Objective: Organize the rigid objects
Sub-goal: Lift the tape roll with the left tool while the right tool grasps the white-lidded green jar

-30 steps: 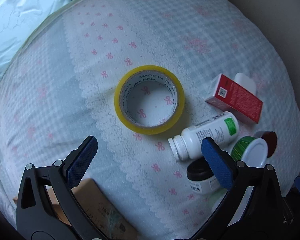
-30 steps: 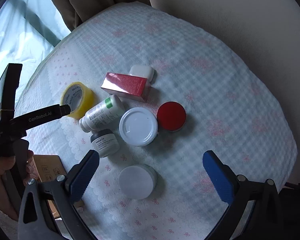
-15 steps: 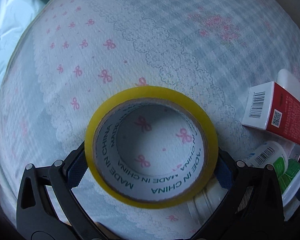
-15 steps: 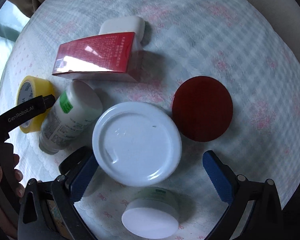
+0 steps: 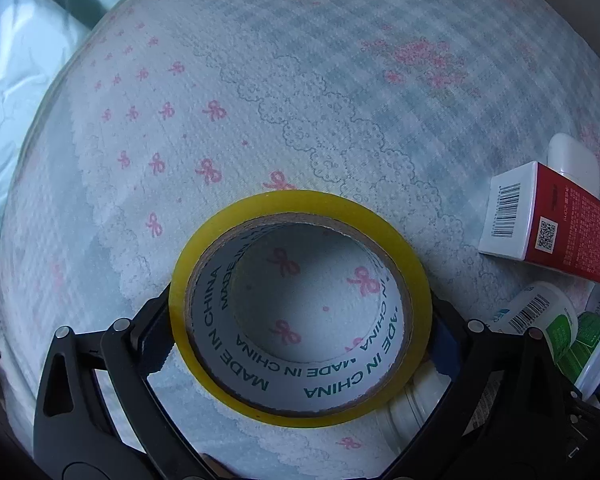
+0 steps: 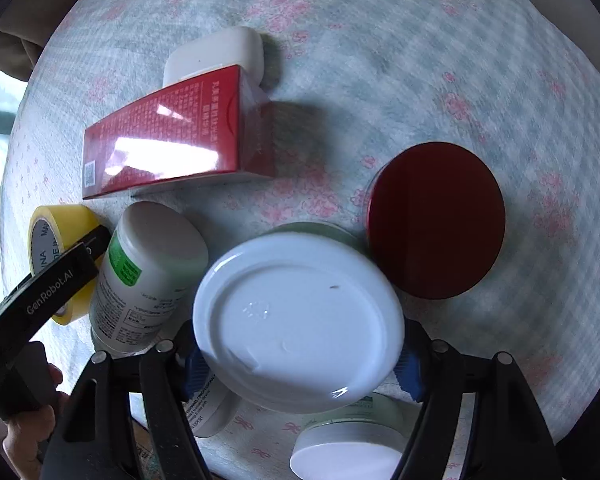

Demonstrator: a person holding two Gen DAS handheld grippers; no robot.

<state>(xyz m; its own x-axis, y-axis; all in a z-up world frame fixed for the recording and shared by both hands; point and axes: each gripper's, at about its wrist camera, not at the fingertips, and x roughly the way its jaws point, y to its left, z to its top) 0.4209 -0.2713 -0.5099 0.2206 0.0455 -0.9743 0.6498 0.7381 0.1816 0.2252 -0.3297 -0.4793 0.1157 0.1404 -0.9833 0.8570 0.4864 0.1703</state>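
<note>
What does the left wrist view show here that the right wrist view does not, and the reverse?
Left wrist only: the inside of the tape roll, printed MADE IN CHINA, between the closing left tongs.
Right wrist only: the red round lid, and the white-lidded jar between the closing right tongs.
Both: the tape roll, red box, white bottle and bow-print cloth.

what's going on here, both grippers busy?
Yes. A person is working two handheld grippers over a bedspread strewn with small containers. The left gripper straddles the yellow tape roll, jaws closing, the pads at its sides. The right gripper is closing around the white-lidded jar, pads at the rim. Neither item looks lifted yet. The red box, white bottle and red-lidded tin lie untouched nearby.
</note>
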